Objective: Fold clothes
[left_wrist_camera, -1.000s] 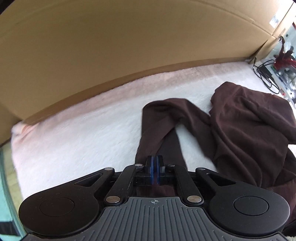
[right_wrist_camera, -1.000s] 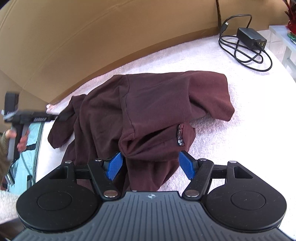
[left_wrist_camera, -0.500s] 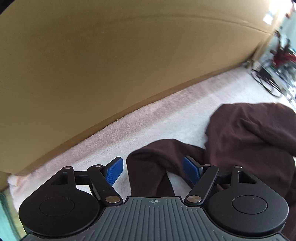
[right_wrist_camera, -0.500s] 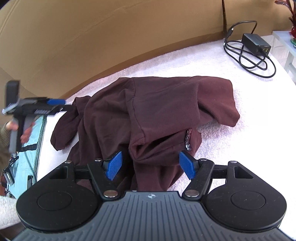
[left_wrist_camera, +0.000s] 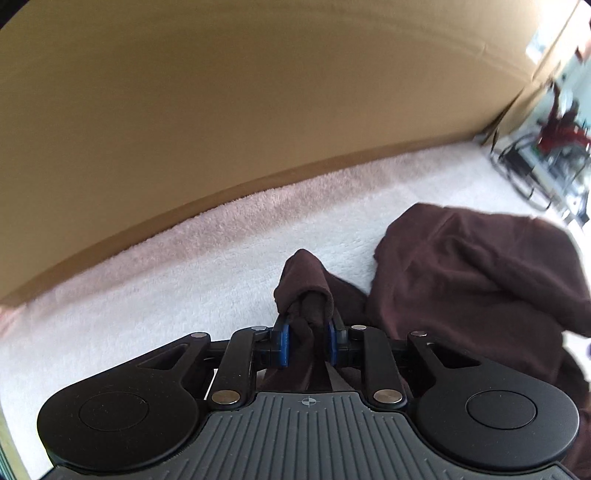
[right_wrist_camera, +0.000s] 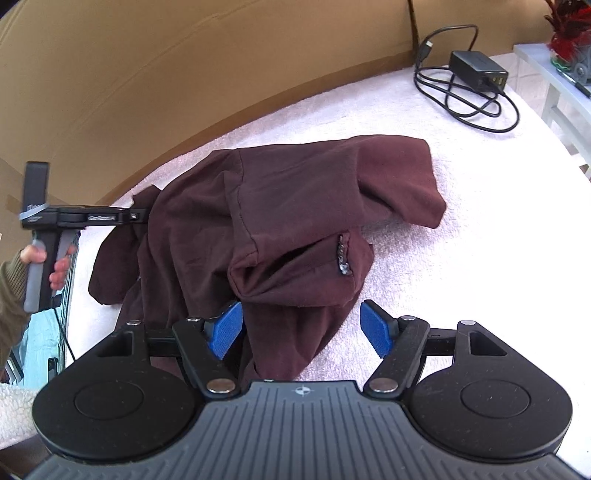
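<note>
Sleeve end of dark brown knit garment pinched in left tool, jaws just closed on it, likely for straightening before fold. Right tool wide, empty, over hem. Garment lies crumpled on white fluffy surface.

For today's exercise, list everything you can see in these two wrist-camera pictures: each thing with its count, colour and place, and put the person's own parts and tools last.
Crumpled dark maroon garment: one, heaped mid-surface.
Fluffy white blanket: one, under the garment.
Brown cardboard wall: one, behind the blanket.
Black charger with coiled cable: one, far right corner of the blanket.
Red decoration: one, on a pale shelf, far right.
Left gripper: black, blue pads, just closed on a bunched sleeve end.
Right gripper: black, blue pads, open astride the garment's near edge.
Hand: one, olive sleeve, holding the left gripper's handle.
</note>
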The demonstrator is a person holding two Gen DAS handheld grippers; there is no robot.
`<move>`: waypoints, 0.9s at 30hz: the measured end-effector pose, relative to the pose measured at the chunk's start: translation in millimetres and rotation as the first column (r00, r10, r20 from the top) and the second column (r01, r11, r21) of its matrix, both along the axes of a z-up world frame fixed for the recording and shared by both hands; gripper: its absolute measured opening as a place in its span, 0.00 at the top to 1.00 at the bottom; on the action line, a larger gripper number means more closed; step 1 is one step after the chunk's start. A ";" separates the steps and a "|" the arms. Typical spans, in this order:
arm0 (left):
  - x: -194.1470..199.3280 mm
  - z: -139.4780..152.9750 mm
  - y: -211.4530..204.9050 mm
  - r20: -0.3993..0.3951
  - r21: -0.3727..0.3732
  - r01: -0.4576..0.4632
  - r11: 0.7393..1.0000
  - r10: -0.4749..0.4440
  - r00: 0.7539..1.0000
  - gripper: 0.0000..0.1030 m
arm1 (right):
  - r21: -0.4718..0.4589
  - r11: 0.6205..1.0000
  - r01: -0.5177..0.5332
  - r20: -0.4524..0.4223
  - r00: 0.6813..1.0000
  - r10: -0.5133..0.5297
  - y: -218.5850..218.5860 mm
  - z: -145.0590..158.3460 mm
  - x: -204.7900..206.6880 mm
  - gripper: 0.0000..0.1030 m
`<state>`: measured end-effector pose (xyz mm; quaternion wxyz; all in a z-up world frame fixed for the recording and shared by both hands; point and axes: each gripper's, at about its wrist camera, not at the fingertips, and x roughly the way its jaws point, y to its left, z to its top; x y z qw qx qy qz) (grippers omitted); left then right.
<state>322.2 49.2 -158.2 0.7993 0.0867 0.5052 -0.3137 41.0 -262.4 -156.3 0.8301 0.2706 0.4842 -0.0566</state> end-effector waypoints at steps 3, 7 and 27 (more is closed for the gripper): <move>-21.5 23.2 25.9 0.022 -0.070 -0.052 0.996 0.053 0.998 0.84 | 0.003 1.000 -0.022 0.001 1.000 0.022 2.2 -1.3 3.7 0.28; -60.9 54.7 59.3 0.067 -0.092 -0.112 0.989 0.118 0.991 0.83 | 0.006 0.999 -0.046 0.010 0.999 0.046 2.4 -0.7 7.2 0.28; -182.8 66.5 122.5 0.057 0.117 -0.279 0.953 0.274 0.960 0.51 | 0.018 0.984 -0.176 0.039 0.984 0.176 -4.9 -4.9 23.9 0.28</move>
